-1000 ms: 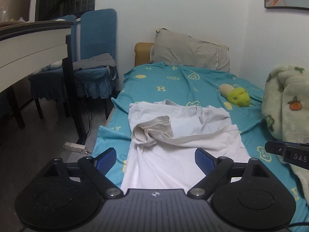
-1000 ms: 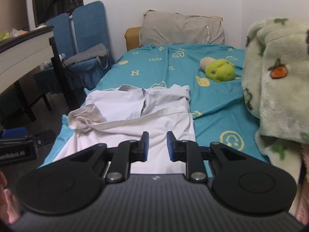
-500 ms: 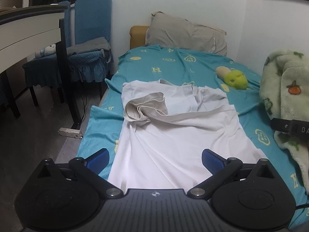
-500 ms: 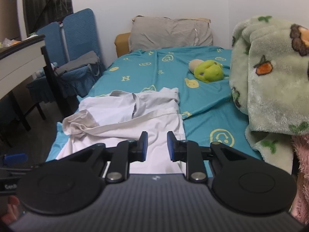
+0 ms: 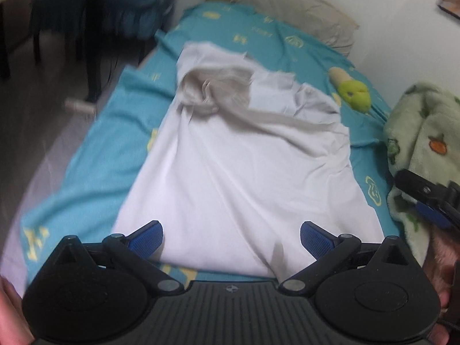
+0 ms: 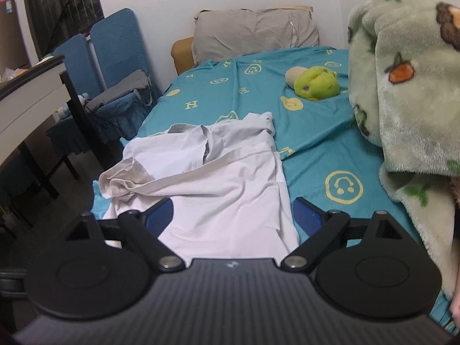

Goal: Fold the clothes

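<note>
Left claw [image 5: 231,237] spread wide, low over near hem of white shirt [image 5: 230,172], pads clear of cloth. Right claw [image 6: 233,214] also spread, nothing pinched, at shirt's near right corner. Shirt lies mid-frame on teal bedsheet [image 6: 316,149], top part rumpled. Farther: green plush toy [image 6: 316,83] upper right, grey pillow [image 6: 256,33] top centre.

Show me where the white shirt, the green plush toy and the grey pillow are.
white shirt [image 5: 238,178], left wrist view, middle of its body.
green plush toy [image 6: 316,83], right wrist view, its green head.
grey pillow [image 6: 256,33], right wrist view, centre of its front.
</note>
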Action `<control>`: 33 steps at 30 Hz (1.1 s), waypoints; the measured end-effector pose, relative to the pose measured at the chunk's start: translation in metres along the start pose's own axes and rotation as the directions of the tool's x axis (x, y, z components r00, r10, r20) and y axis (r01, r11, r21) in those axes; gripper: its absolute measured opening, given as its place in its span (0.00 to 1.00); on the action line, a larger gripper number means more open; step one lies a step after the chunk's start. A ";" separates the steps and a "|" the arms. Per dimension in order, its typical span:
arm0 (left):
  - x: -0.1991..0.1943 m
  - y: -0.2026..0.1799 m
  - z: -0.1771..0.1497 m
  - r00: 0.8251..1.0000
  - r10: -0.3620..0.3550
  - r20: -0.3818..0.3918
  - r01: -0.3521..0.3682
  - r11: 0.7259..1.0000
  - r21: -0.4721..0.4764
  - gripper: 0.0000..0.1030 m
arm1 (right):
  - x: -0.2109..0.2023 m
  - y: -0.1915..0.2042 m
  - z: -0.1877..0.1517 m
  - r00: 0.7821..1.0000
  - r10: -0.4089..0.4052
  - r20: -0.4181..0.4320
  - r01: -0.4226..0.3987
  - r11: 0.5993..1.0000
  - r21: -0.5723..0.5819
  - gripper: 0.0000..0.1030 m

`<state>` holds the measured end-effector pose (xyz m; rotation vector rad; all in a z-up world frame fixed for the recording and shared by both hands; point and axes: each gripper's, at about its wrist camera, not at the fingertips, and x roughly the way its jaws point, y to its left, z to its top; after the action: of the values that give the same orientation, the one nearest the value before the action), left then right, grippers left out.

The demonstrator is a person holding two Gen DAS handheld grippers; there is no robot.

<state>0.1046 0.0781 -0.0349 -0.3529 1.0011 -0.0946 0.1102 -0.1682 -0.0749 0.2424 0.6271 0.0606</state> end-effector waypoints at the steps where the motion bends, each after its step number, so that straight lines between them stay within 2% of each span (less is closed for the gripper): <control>1: 0.005 0.007 0.000 0.999 -0.014 -0.030 0.012 0.999 -0.052 1.00 | 0.001 -0.002 0.000 1.000 0.002 -0.004 -0.002 1.000 0.014 0.89; 3: 0.015 0.024 -0.002 0.995 -0.050 -0.086 0.035 0.985 -0.169 0.99 | 0.002 -0.007 0.000 1.000 0.008 -0.015 -0.007 0.999 0.053 0.89; 5: 0.025 0.040 -0.004 0.989 -0.078 -0.128 0.039 0.958 -0.286 0.99 | 0.004 -0.014 -0.001 1.000 0.008 -0.025 -0.006 0.995 0.102 0.89; 9: 0.028 0.053 -0.005 0.991 -0.095 -0.091 0.052 0.917 -0.395 0.99 | 0.007 -0.027 -0.003 0.999 0.010 -0.041 -0.002 0.980 0.199 0.89; 13: 0.029 0.054 -0.005 0.995 -0.087 -0.049 0.057 0.901 -0.430 1.00 | 0.009 -0.041 -0.007 0.998 0.018 -0.057 0.000 0.952 0.305 0.89; 16: 0.023 0.057 -0.005 0.993 -0.119 0.003 0.107 0.882 -0.459 0.95 | 0.012 -0.057 -0.016 0.993 0.074 -0.094 -0.024 0.892 0.451 0.89; 17: 0.020 0.058 -0.005 0.989 -0.144 0.020 0.137 0.871 -0.473 0.89 | 0.014 -0.061 -0.021 0.987 0.115 -0.109 -0.044 0.859 0.510 0.89; 18: 0.018 0.059 -0.004 0.985 -0.170 0.037 0.167 0.858 -0.486 0.83 | 0.017 -0.064 -0.029 0.977 0.171 -0.126 -0.069 0.816 0.573 0.89; 20: 0.013 0.062 -0.004 0.973 -0.221 0.073 0.226 0.830 -0.510 0.79 | 0.023 -0.071 -0.043 0.948 0.282 -0.146 -0.106 0.715 0.691 0.89; 22: 0.009 0.065 -0.003 0.957 -0.269 0.109 0.285 0.798 -0.532 0.76 | 0.030 -0.069 -0.058 0.921 0.350 -0.172 -0.104 0.644 0.758 0.88; 23: 0.010 0.064 -0.004 0.962 -0.260 0.082 0.263 0.803 -0.534 0.76 | 0.034 -0.066 -0.066 0.908 0.376 -0.186 -0.095 0.616 0.782 0.89; 25: 0.017 0.061 -0.009 0.973 -0.228 -0.023 0.181 0.828 -0.530 0.70 | 0.042 -0.061 -0.081 0.879 0.429 -0.210 -0.075 0.558 0.827 0.88; 26: 0.022 0.060 -0.013 0.972 -0.225 -0.067 0.156 0.833 -0.531 0.64 | 0.045 -0.058 -0.087 0.870 0.441 -0.221 -0.063 0.543 0.837 0.88; 28: 0.026 0.058 -0.016 0.973 -0.220 -0.072 0.150 0.835 -0.529 0.62 | 0.047 -0.057 -0.092 0.885 0.403 -0.232 -0.034 0.553 0.833 0.74; 29: 0.026 0.057 -0.015 0.974 -0.218 -0.060 0.154 0.836 -0.527 0.62 | 0.047 -0.057 -0.094 0.895 0.379 -0.236 -0.018 0.558 0.829 0.75; 31: 0.028 0.058 -0.013 0.976 -0.215 -0.036 0.159 0.814 -0.558 0.58 | 0.048 -0.058 -0.097 0.909 0.343 -0.236 0.005 0.558 0.830 0.74; 32: 0.030 0.060 -0.012 0.978 -0.209 -0.023 0.158 0.801 -0.578 0.48 | 0.049 -0.059 -0.098 0.911 0.343 -0.228 0.003 0.548 0.837 0.74; 33: 0.031 0.063 -0.011 0.981 -0.193 -0.016 0.147 0.797 -0.586 0.33 | 0.049 -0.060 -0.097 0.912 0.344 -0.222 0.001 0.542 0.841 0.74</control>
<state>0.1070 0.1267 -0.0862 -1.0166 1.0588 0.0433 0.0917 -0.1996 -0.1939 1.2701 0.9814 -0.0055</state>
